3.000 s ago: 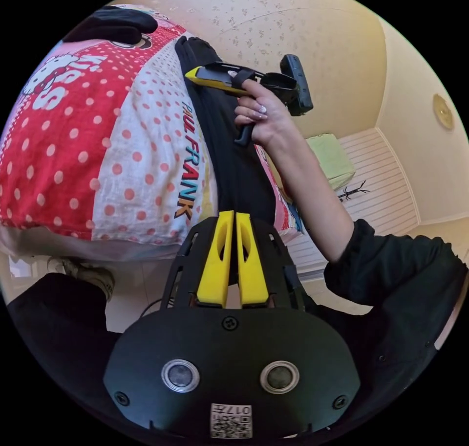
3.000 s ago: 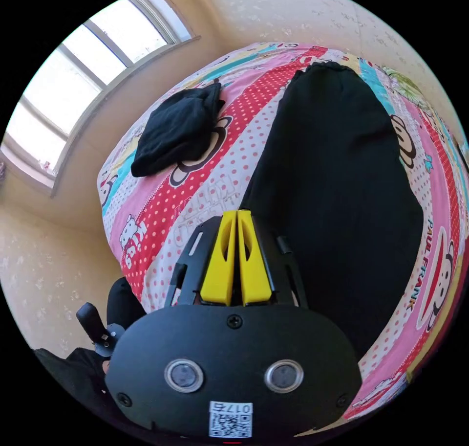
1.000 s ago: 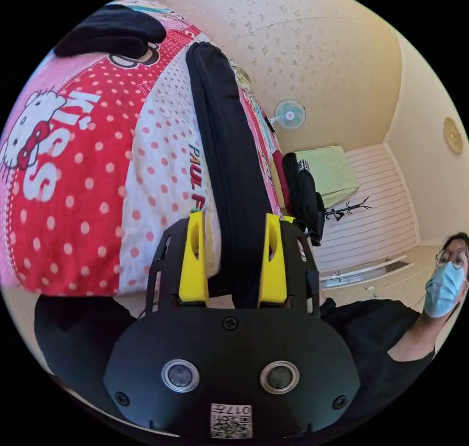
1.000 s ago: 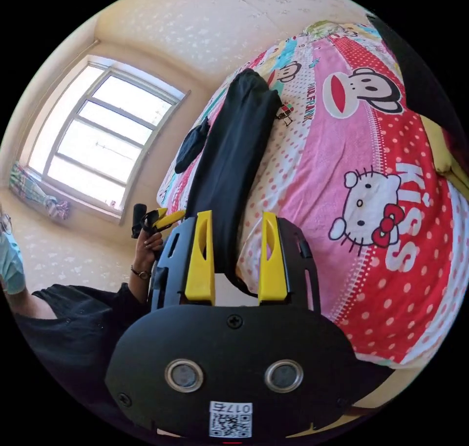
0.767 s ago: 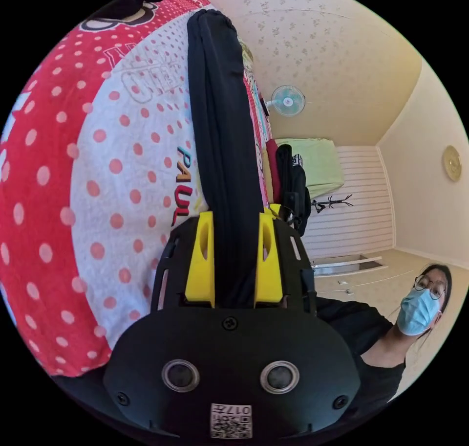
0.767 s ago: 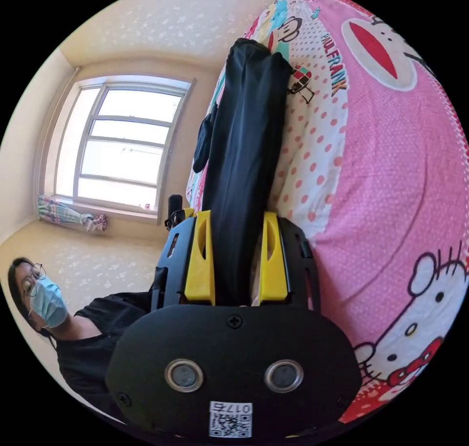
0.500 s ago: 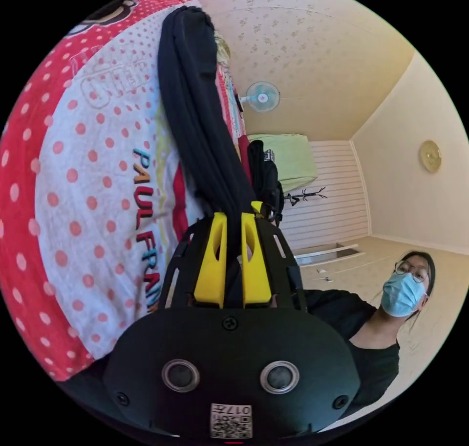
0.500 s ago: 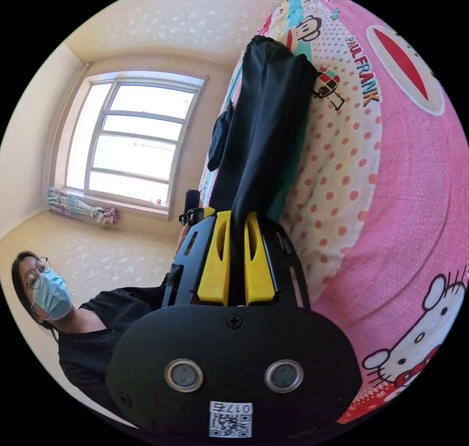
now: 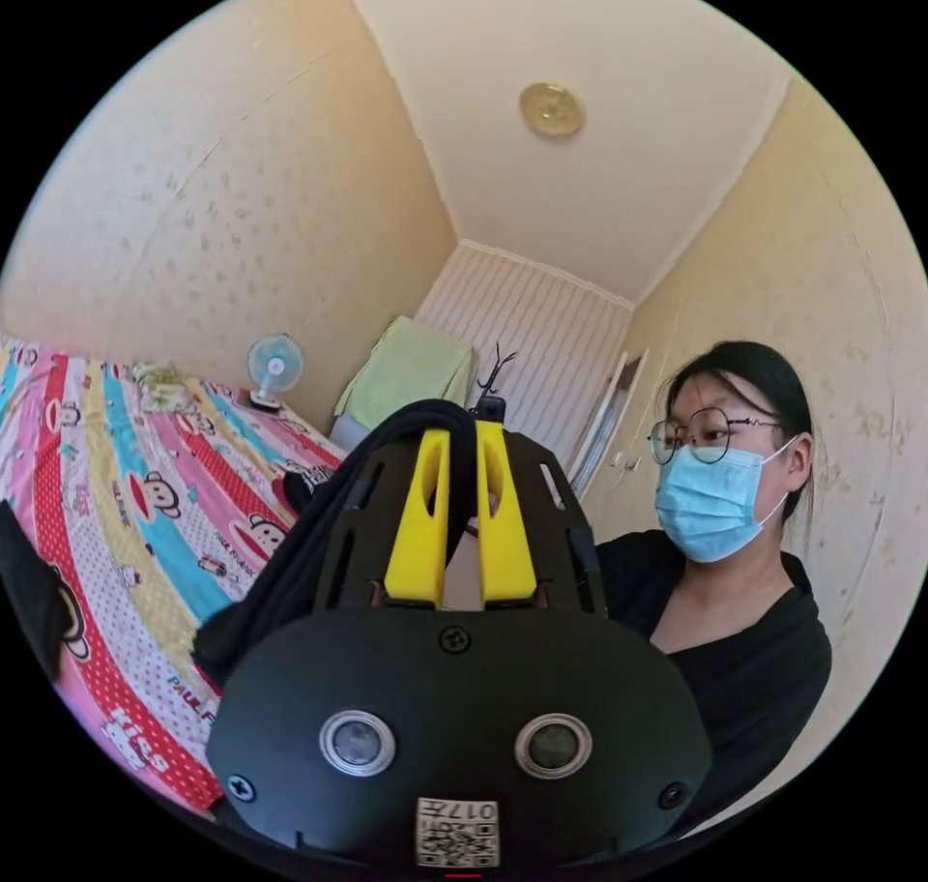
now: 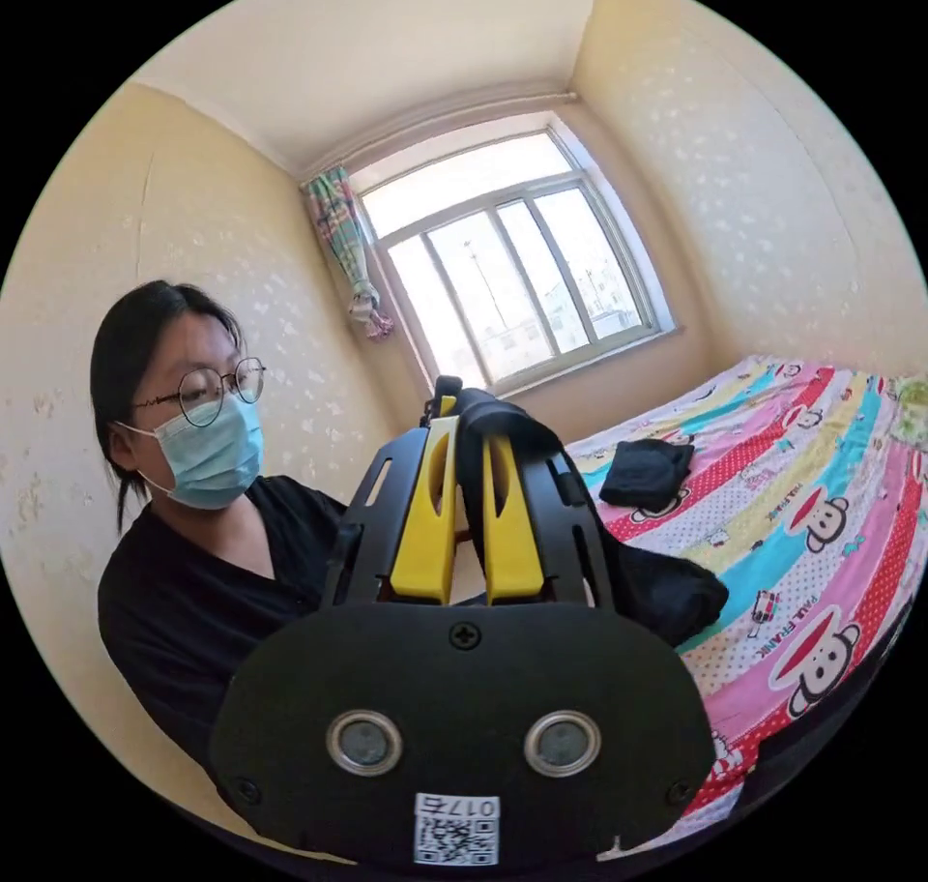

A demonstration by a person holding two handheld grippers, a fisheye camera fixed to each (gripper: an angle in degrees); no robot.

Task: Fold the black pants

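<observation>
The left gripper is pinched narrow on a bunched edge of the black pants; the cloth loops over its yellow jaw tips and hangs down beside the housing toward the bed. In the right gripper view, the right gripper is likewise clamped on a thick wad of the pants, which droop from its jaws and trail to the near edge of the bed.

Both tools are raised above the bed and angled back at the person, so the step in hand looks like lifting the held end to carry it over for a fold. Judged from this, doing it well calls for the two grips to travel level and at a steady spacing, so the held edge comes down square instead of twisted; the hanging part should drag flat along the bed, not bunch at its edge; neither jaw pair should loosen until the raised edge lies on the far portion of the garment.

Further along the bed a folded black garment lies well apart from the pants; at the bed's far side stand a small fan and, beyond the bed in the other view, a window.
</observation>
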